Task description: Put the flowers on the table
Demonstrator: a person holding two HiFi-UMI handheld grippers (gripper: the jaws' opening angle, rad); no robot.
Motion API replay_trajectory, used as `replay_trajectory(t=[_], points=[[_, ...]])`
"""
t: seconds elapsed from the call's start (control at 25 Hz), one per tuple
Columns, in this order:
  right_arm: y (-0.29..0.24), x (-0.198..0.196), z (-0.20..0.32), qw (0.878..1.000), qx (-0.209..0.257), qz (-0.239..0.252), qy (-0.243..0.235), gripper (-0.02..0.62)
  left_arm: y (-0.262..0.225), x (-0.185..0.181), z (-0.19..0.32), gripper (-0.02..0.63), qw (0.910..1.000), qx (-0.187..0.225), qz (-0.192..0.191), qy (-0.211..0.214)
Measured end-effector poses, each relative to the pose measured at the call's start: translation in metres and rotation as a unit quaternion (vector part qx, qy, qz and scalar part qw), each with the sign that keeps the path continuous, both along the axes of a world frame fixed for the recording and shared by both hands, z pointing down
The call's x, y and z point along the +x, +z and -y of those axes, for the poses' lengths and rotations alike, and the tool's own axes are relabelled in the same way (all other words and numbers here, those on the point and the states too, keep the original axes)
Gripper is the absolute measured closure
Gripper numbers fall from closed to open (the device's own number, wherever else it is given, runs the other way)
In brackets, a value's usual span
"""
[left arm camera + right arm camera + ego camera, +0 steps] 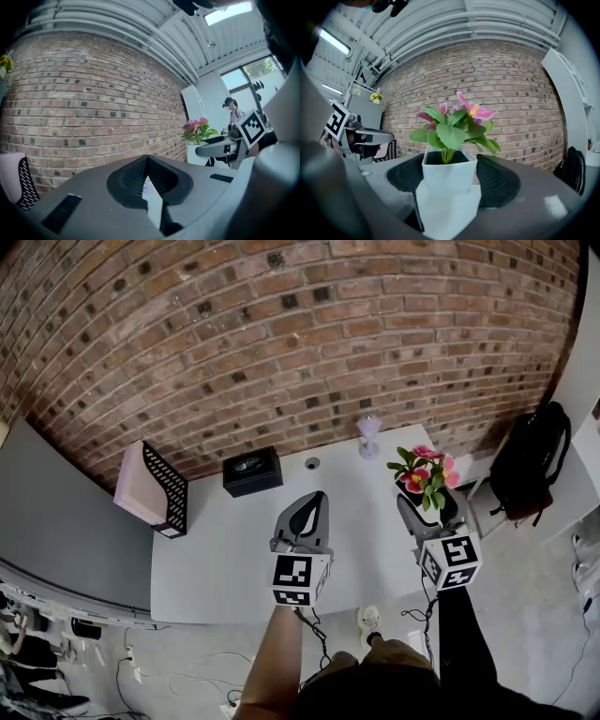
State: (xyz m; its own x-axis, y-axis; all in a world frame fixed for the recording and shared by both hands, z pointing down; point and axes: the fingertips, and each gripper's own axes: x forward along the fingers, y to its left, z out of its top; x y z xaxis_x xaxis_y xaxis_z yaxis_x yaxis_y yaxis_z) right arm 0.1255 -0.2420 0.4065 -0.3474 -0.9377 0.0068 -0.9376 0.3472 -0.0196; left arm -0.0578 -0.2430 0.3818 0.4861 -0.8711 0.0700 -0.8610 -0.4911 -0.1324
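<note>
Nearest to us, above the near edge of the counter [234, 559], we hold the left claw [317, 499] over the middle. In the left gripper view its jaws meet at the tips, with nothing between them.

Our right claw [424, 512] is at the counter's right edge. In the right gripper view its jaws stand wide and close on a white pot [449, 176], one dark pad against each side. The flowers [452, 126] rise upright from that pot, with pink blooms above broad green leaves. From the head view the flowers [427, 474] sit over the right edge, not far from the far right corner. We cannot tell whether the pot's base touches the counter or hangs just above it.

Farther back, a black box [253, 471] sits near the far edge, left of the middle. A small round disc [312, 463] lies just beside it to the right. A lilac lamp-like piece [369, 435] stands at the far edge, toward the right corner. At the far left corner a pink holder with black mesh sides [152, 489] leans over the edge.

Beyond the right edge, a black backpack [531, 461] stands well apart from the counter. A brick wall [281, 343] runs behind the far edge.
</note>
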Motion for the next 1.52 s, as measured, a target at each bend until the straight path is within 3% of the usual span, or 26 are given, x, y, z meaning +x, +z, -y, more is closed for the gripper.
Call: replay_trajectory(t=[0.44,1.04,1.52], points=[[0.017,-0.003,0.095,0.999,0.002,-0.014,-0.041,0.250,0.013,0.015,0.087,0.598,0.9995,0.003,0.009,-0.031],[0.040,-0.020,0.145,0.998,-0.010,-0.021,-0.054,0.250,0.036,0.006,0.132,0.598,0.9989,-0.019,0.010,-0.043],[0.125,-0.060,0.170,0.991,-0.103,-0.031,-0.080,0.252,0.072,0.001,0.147,0.598,0.9974,-0.061,-0.005,-0.038]])
